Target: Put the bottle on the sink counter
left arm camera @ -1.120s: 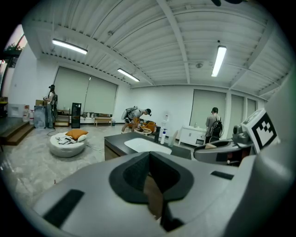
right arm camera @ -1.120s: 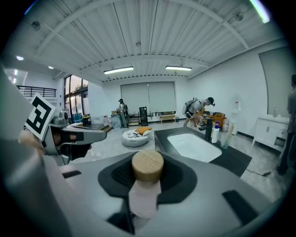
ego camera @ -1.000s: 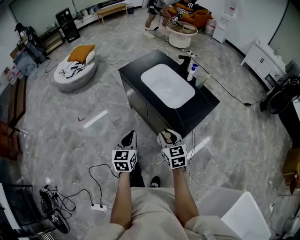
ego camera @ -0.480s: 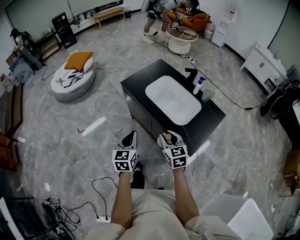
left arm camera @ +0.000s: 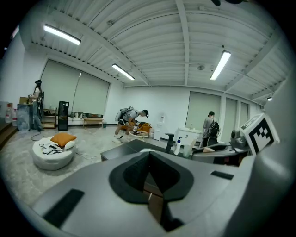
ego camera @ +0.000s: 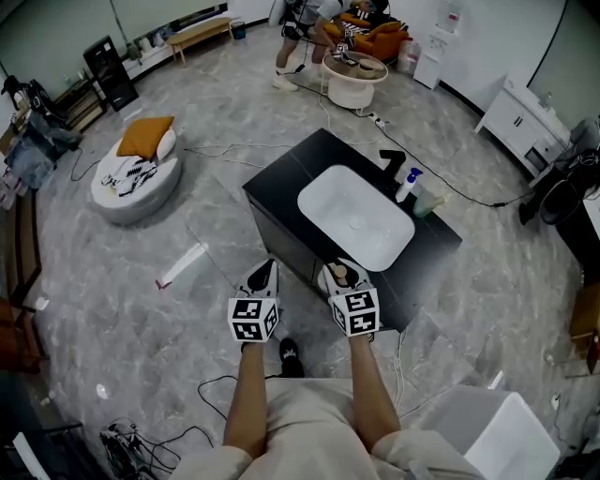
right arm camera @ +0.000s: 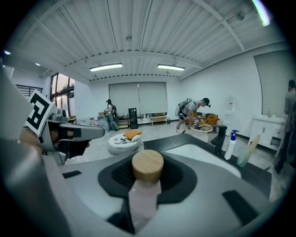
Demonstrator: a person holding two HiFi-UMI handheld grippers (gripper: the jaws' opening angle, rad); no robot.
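The bottle (right arm camera: 146, 192) has a pale pink body and a round wooden cap. My right gripper (right arm camera: 147, 180) is shut on it and holds it upright; in the head view the bottle (ego camera: 337, 274) shows between the jaws of that gripper (ego camera: 341, 278). My left gripper (ego camera: 258, 281) hangs beside it, and its jaws meet with nothing between them (left arm camera: 149, 178). Just ahead stands the sink counter (ego camera: 291, 183), a black block with a white basin (ego camera: 356, 220). Both grippers are short of its near edge, over the floor.
A black faucet (ego camera: 394, 159), a spray bottle (ego camera: 407, 185) and a pale green bottle (ego camera: 427, 201) stand at the counter's far side. A round white pouf with an orange cushion (ego camera: 131, 169) lies far left. Cables cross the floor. People stand at the room's far end (ego camera: 300, 23).
The sink counter has come nearer and shifted right in the head view as the person walks toward it. Both grippers keep their place and state.
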